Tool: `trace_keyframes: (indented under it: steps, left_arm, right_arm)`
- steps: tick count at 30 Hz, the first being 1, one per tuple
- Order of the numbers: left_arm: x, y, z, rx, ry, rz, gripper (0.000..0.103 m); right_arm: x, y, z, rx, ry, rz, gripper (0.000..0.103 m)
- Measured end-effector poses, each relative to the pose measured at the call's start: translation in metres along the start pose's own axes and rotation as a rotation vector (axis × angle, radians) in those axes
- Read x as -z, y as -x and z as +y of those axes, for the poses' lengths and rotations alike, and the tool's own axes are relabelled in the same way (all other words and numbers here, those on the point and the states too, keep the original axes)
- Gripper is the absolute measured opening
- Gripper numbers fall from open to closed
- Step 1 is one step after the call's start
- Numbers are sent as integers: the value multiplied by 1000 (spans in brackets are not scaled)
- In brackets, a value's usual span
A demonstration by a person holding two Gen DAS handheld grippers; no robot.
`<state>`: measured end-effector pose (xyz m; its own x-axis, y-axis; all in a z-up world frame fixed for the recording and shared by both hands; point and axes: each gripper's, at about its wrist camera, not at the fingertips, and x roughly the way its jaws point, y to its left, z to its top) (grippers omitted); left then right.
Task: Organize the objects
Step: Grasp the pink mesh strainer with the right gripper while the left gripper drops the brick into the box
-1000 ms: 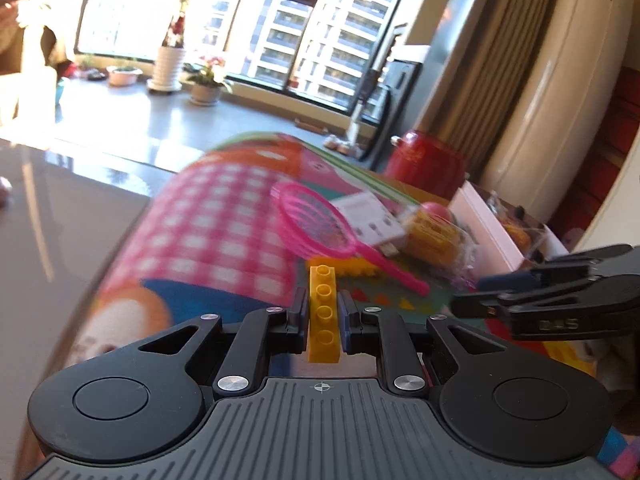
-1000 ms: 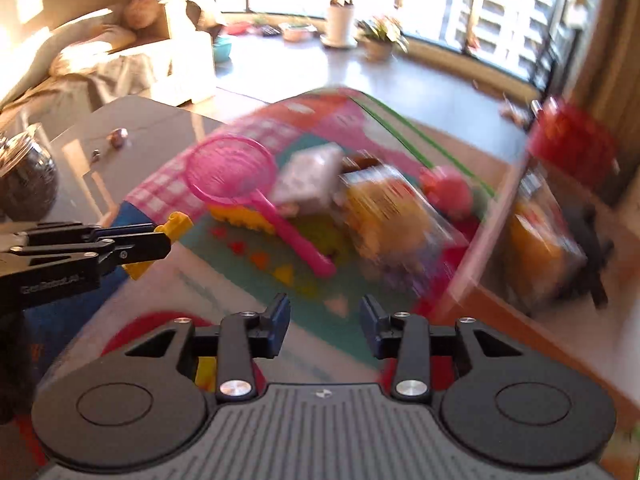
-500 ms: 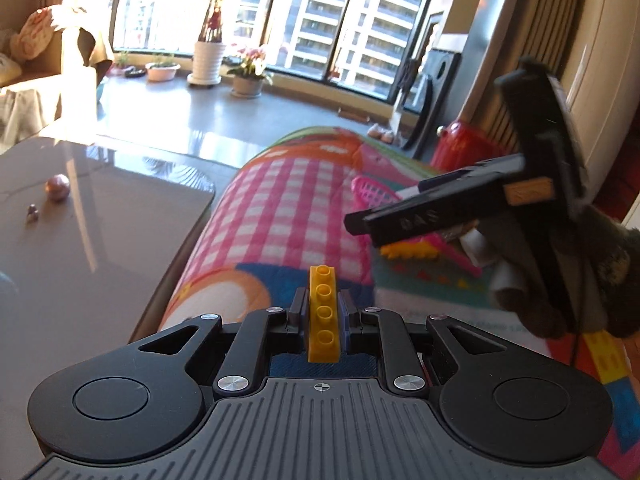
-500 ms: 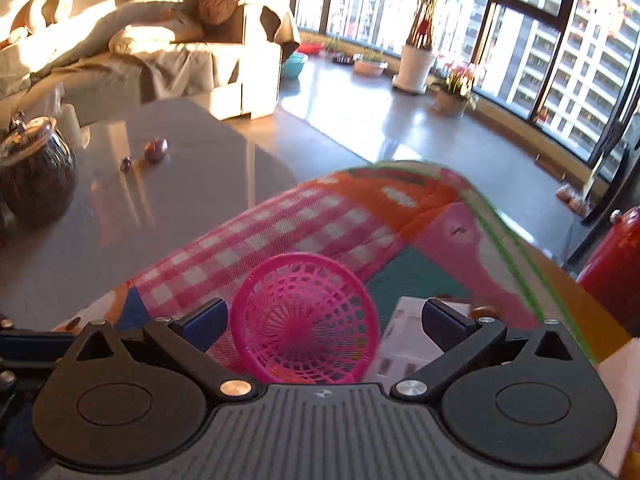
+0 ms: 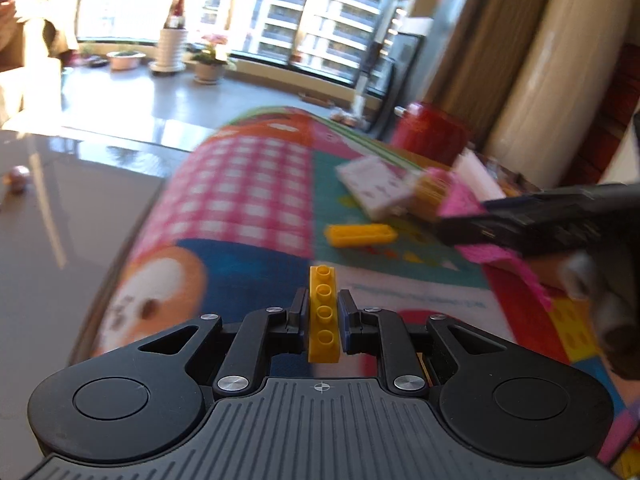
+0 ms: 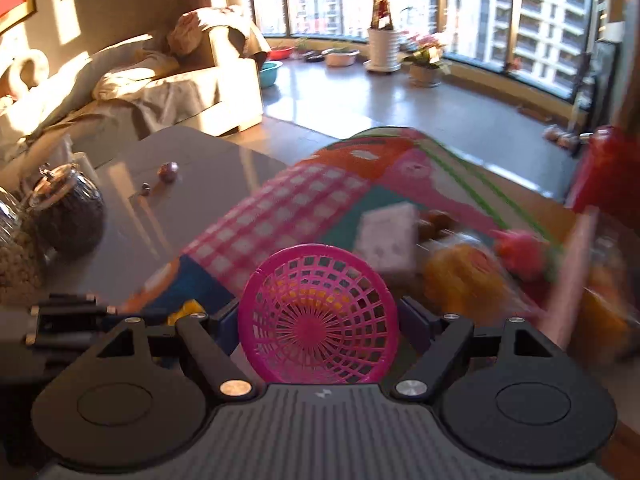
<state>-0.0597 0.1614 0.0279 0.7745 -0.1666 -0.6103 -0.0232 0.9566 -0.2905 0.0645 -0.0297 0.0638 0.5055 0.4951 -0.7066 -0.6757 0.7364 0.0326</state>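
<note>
Left gripper (image 5: 324, 316) pinching yellow brick (image 5: 323, 314) — right gripper (image 6: 318, 316) clamping pink strainer (image 6: 318, 314) — no legible writing.

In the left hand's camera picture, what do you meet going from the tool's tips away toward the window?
Yellow brick held in the left gripper → loose yellow brick on the play mat → white box → red container → potted plants at the window.

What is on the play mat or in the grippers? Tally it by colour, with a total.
Yellow: 2, the brick in the left gripper and the brick on the mat.
Pink: 1, the net scoop between the right gripper fingers.
White: 1, the box.
Total: 4; blurred items beyond excluded.
</note>
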Motion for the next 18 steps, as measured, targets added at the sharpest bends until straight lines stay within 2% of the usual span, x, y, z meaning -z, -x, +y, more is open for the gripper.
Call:
trace_keyframes:
  steps: [3,7,10,13,16,18]
  left_arm:
    - [3,-7,-29,69,-81,34,18]
    - [2,-13,-81,170,-201,59,18]
    - [-15,-15,-126,254,-279,34,18]
    - [-44,-24,-173,312,-341,-30,18]
    - [-80,-48,-215,376,-305,-96,18]
    - [-98,-78,-238,436,-248,-96,23]
  right_arm:
    - [32,42,-15,99,-30,-12,79]
    - [74,90,-44,192,-145,-17,80]
    - [104,123,-66,218,-249,-44,80]
    - [128,147,-79,262,-299,-80,80]
    - [142,160,-91,300,-341,-113,80]
    - [147,164,-100,295,-378,-136,80]
